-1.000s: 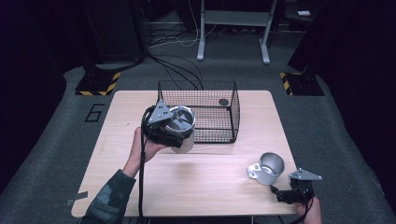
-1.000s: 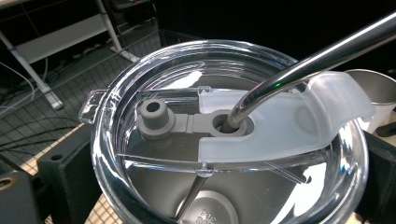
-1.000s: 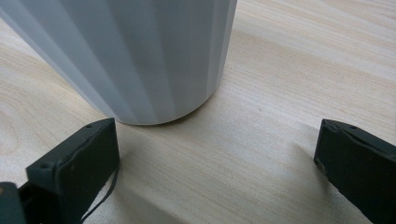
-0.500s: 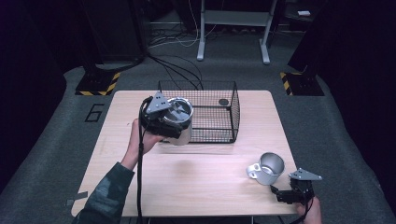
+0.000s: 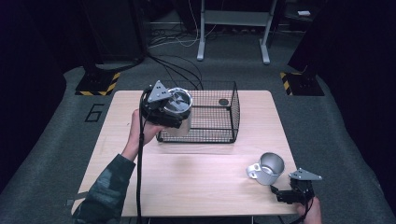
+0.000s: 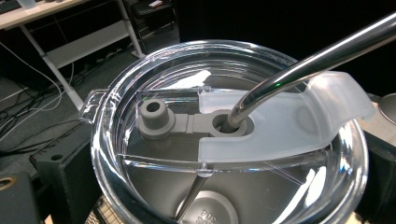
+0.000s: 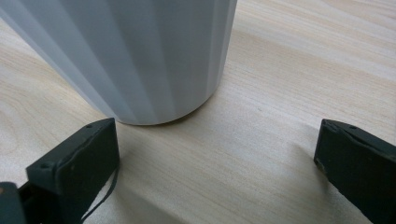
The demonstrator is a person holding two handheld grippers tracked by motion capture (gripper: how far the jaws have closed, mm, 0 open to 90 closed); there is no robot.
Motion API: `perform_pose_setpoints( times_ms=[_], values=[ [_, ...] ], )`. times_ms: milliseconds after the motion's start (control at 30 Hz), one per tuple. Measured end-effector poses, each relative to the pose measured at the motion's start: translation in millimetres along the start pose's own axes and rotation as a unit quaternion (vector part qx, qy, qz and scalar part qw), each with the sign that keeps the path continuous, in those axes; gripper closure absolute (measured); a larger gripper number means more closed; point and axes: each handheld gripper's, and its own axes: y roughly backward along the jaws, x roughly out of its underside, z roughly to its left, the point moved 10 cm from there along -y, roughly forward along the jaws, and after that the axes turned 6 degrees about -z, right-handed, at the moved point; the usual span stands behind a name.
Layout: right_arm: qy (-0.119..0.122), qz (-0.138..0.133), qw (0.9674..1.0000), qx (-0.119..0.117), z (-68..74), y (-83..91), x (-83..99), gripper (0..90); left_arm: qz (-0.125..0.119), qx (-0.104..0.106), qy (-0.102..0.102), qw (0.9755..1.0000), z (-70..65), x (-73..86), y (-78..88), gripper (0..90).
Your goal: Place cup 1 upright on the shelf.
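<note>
Tipping is the main risk: the left tongs (image 5: pixel 173 111) clench the steel tumbler with its clear lid and metal straw (image 6: pixel 233 140), raised at the near-left corner of the black wire basket (image 5: pixel 219 135); catching that rim could jolt it loose. Right tongs (image 7: pixel 215 163) gape released, just behind the grey ribbed mug (image 7: pixel 140 56) on the bench (image 5: pixel 196 182).
</note>
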Motion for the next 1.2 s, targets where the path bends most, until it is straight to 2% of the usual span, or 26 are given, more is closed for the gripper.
perform_pose_setpoints(
  times_ms=[33, 67, 100, 133, 167, 233, 267, 300, 333, 367, 467, 500, 767, 1200],
  values=[
    [0.0, 0.0, 1.0, 0.0, 0.0, 0.0, 0.0, 0.0, 0.002, -0.001, -0.003, 1.0, 2.8, -0.6, -1.1, 3.9],
    [0.0, 0.0, 1.0, 0.0, 0.0, 0.0, 0.0, 0.0, 0.002, -0.003, 0.002, 1.0, 3.6, -1.2, -2.3, 3.9],
    [-0.013, 0.004, 0.9999, 0.002, 2.2, 0.8, 1.0, 0.0, 0.003, -0.004, 0.002, 1.0, 5.1, -1.5, -3.1, 3.9],
    [-0.005, 0.0, 1.0, 0.001, 0.8, 0.2, 0.2, 0.0, 0.003, -0.005, 0.001, 1.0, 6.6, -2.2, -4.2, 3.9],
    [-0.012, 0.004, 0.9999, 0.001, 2.2, 0.8, 1.0, 0.0, 0.004, -0.004, 0.002, 1.0, 7.5, -2.5, -5.1, 3.9],
    [-0.013, 0.004, 0.9999, 0.002, 2.2, 0.7, 1.0, 0.0, 0.003, -0.007, 0.003, 1.0, 9.9, -3.8, -7.1, 3.9],
    [0.0, 0.0, 1.0, 0.0, 0.0, 0.0, 0.0, 0.0, 0.004, -0.008, 0.002, 1.0, 10.7, -4.3, -7.7, 3.9],
    [-0.011, 0.004, 0.9999, 0.001, 2.1, 0.7, 0.9, 0.0, 0.003, -0.009, 0.006, 0.9999, 11.8, -5.7, -9.6, 3.9],
    [-0.011, 0.004, 0.9999, 0.001, 2.1, 0.7, 0.9, 0.0, 0.003, -0.009, 0.006, 0.9999, 11.8, -5.7, -9.6, 3.9],
    [0.0, 0.0, 1.0, 0.0, 0.0, 0.0, 0.0, 0.0, 0.007, -0.009, 0.003, 0.9999, 14.0, -6.1, -11.1, 3.9],
    [0.0, 0.0, 1.0, 0.0, 0.0, 0.0, 0.0, 0.0, 0.007, -0.01, 0.005, 0.9999, 15.8, -7.1, -13.3, 3.9],
    [-0.012, 0.004, 0.9999, 0.001, 2.2, 0.8, 1.0, 0.0, 0.008, -0.013, 0.006, 0.9999, 18.2, -8.1, -15.4, 3.9],
    [-0.01, 0.002, 0.9999, 0.002, 1.8, 0.6, 0.8, 0.0, 0.009, -0.017, 0.007, 0.9998, 24.5, -13.9, -23.9, 3.9],
    [-0.012, 0.003, 0.9999, 0.002, 2.2, 0.7, 1.0, 0.0, 0.014, -0.029, 0.02, 0.9993, 35.8, -13.9, -37.7, 3.9]
  ],
)
